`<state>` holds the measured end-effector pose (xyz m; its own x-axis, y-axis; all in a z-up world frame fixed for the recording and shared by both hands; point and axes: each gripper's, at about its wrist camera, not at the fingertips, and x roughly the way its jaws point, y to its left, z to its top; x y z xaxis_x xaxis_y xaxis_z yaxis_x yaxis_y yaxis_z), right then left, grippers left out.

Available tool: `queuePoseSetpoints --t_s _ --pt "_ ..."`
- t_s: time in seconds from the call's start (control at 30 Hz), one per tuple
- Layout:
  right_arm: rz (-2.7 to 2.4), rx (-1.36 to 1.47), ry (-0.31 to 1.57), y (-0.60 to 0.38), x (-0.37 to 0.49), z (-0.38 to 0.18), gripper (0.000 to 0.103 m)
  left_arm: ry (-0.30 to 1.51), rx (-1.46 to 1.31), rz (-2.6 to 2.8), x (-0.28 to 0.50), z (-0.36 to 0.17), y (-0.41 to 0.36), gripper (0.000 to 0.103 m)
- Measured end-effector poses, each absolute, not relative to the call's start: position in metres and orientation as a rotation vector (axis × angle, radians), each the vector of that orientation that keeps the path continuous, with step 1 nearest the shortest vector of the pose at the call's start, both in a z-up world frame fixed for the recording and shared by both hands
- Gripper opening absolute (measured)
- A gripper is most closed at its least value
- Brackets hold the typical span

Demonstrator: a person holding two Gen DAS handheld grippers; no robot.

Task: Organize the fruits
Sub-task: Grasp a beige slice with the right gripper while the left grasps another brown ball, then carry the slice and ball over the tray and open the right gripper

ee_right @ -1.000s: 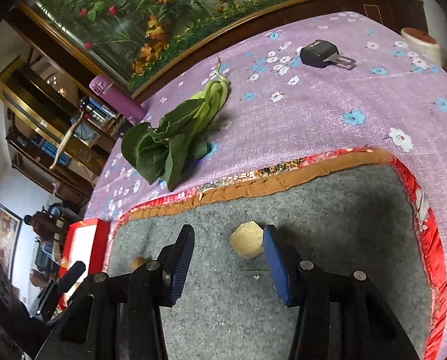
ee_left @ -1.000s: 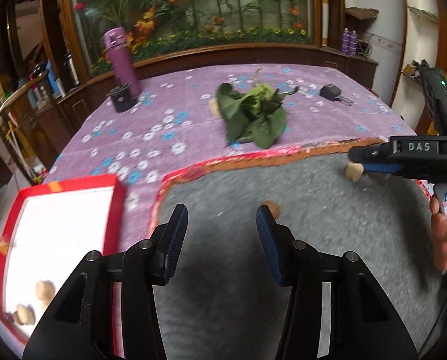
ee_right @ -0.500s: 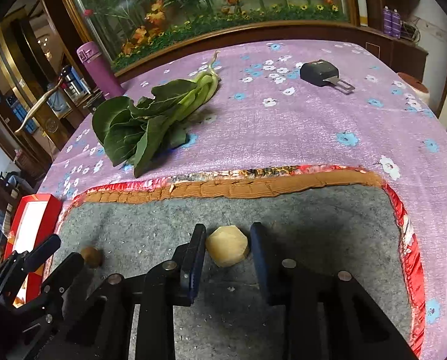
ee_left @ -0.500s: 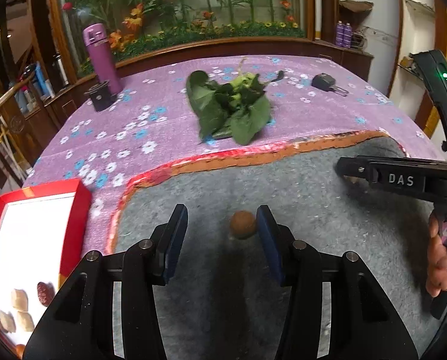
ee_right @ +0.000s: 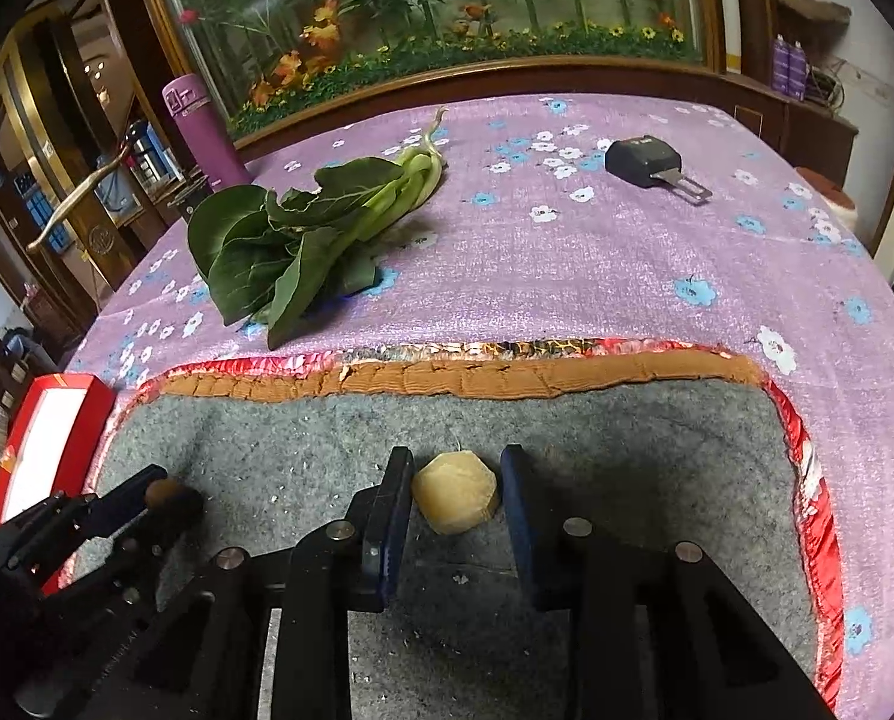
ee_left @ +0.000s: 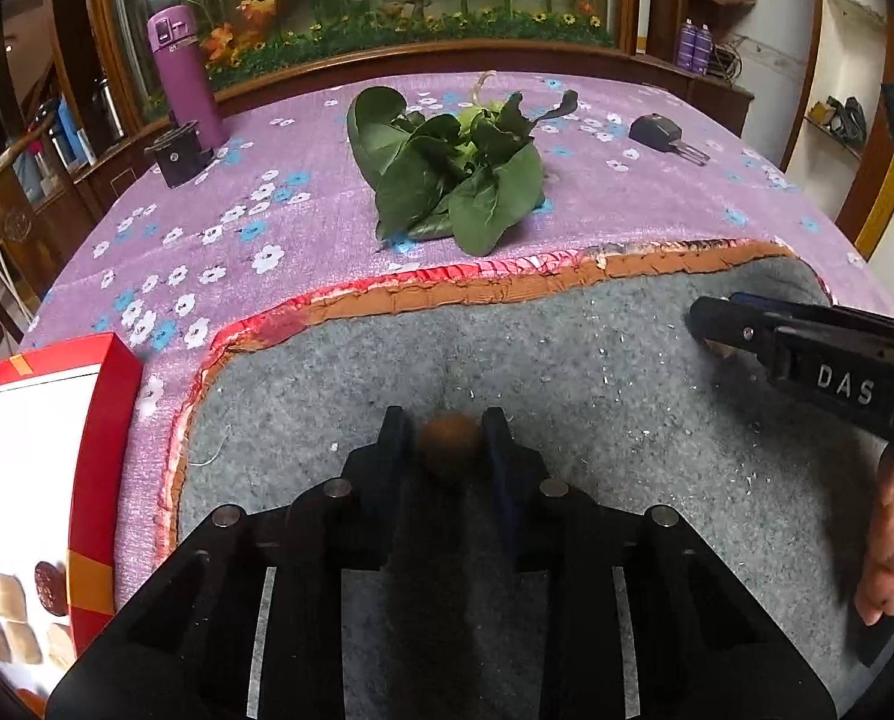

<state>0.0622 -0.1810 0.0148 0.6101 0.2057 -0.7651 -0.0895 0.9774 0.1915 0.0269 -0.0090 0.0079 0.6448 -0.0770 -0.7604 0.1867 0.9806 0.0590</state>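
Observation:
My left gripper (ee_left: 447, 441) is shut on a small round brown fruit (ee_left: 449, 438) that rests on the grey felt mat (ee_left: 567, 372). The same fruit (ee_right: 160, 491) shows between the left fingers in the right wrist view. My right gripper (ee_right: 456, 486) has its jaws close on both sides of a pale yellow faceted fruit (ee_right: 456, 492) on the mat (ee_right: 627, 432); the left pad touches it and a small gap shows at the right pad. A red box (ee_left: 96, 420) with a white inside holds several fruit pieces (ee_left: 21, 618) at the left.
A bunch of green leaves (ee_left: 459, 174) lies on the purple flowered tablecloth (ee_left: 267, 222) beyond the mat. A purple bottle (ee_left: 186, 72) and a black cup (ee_left: 177, 153) stand at the far left. A black key fob (ee_left: 657, 132) lies at the far right.
My left gripper moved forward around the brown fruit and closed on it. My right gripper narrowed around the yellow fruit and both views swung level toward the table.

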Motion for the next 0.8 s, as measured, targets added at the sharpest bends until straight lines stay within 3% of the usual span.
queuePoseSetpoints --t_s 0.37,0.8 --pt "0.19 0.185 0.867 -0.185 0.058 0.016 0.028 0.739 0.117 -0.067 -0.005 0.038 0.006 0.021" --pt "0.25 0.217 0.765 -0.161 0.037 0.039 0.028 0.56 0.083 0.145 -0.072 0.093 0.089 0.021"
